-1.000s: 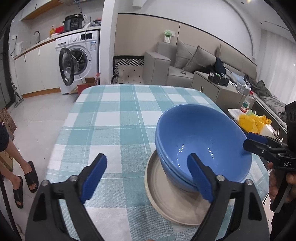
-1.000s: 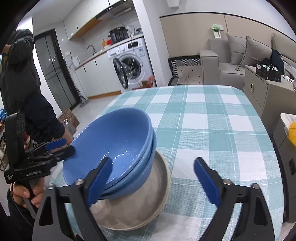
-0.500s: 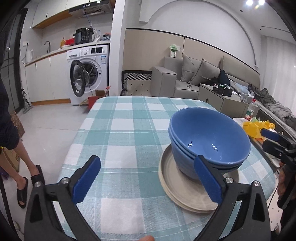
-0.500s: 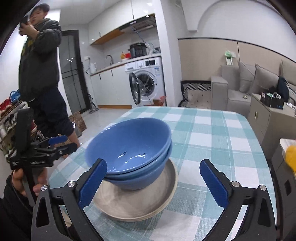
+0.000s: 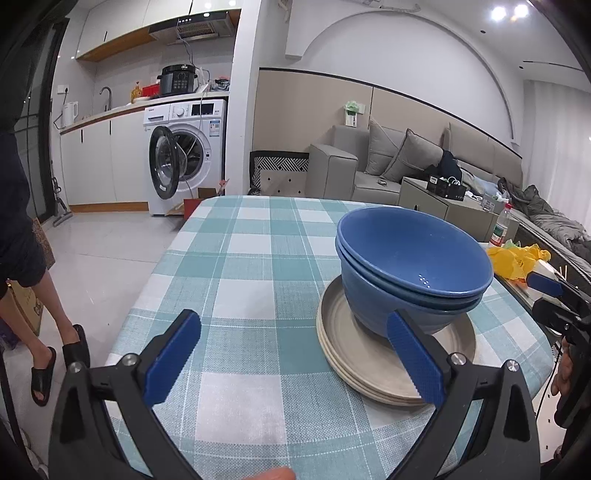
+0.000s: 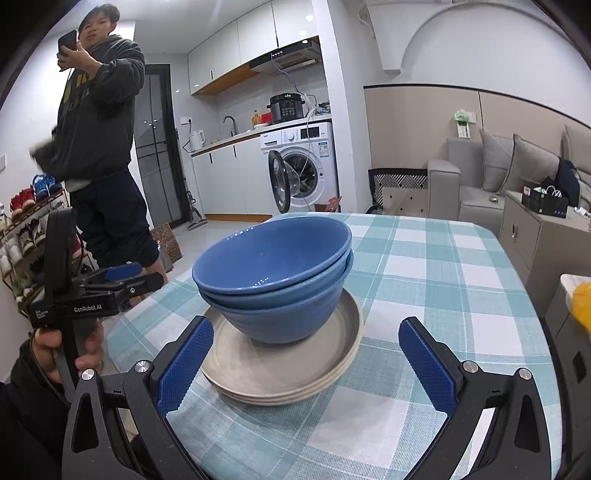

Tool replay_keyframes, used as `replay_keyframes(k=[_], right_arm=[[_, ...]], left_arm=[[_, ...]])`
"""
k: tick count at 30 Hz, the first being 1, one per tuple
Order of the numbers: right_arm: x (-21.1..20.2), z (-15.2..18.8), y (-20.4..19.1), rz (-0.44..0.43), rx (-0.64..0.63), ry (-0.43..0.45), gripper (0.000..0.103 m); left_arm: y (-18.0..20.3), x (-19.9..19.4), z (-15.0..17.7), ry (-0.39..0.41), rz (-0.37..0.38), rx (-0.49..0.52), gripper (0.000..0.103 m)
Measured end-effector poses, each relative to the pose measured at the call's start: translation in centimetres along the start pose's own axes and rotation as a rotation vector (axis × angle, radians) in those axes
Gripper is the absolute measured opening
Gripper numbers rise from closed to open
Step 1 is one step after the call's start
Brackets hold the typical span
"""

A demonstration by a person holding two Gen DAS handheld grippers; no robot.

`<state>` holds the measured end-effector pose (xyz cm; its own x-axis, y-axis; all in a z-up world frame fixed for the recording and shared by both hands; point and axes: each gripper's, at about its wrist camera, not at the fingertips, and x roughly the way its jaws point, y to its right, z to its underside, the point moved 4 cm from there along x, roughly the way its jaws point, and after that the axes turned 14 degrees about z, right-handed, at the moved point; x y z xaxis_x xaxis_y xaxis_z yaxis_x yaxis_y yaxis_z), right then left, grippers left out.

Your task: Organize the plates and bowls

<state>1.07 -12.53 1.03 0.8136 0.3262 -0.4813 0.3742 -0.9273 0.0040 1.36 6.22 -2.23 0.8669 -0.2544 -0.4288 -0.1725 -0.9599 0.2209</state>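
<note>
I count two blue bowls (image 5: 413, 258) nested, sitting on three stacked beige plates (image 5: 369, 365) on the checked table (image 5: 251, 266), at 1 o'clock from my left gripper (image 5: 291, 358). Right gripper (image 6: 306, 365) at 12 o'clock. Both claws gape wide, holding nothing.

White walls, arched recess above beige wall panels (image 5: 406, 110). Kitchen side: white cabinets (image 5: 92, 162), range hood (image 5: 195, 29), washing machine (image 5: 188, 155) with door open, pressure cooker (image 5: 179, 79) on the counter. Grey sofa (image 5: 388, 162) with cushions, low cabinet (image 6: 539, 236) beside it. Pale tiled floor (image 5: 103, 251). Checked teal tablecloth (image 5: 251, 266). Ceiling spotlights (image 5: 509, 13) on.
</note>
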Motion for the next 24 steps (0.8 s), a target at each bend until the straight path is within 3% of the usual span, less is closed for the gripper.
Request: replay_keyframes(k=[24], right_arm=[[-0.7,2.6,0.4,-0.004,0.023,0.049,0.102]], left_arm=[[1.8,-0.1,1.6,0.006,-0.033,0.064,0.102]])
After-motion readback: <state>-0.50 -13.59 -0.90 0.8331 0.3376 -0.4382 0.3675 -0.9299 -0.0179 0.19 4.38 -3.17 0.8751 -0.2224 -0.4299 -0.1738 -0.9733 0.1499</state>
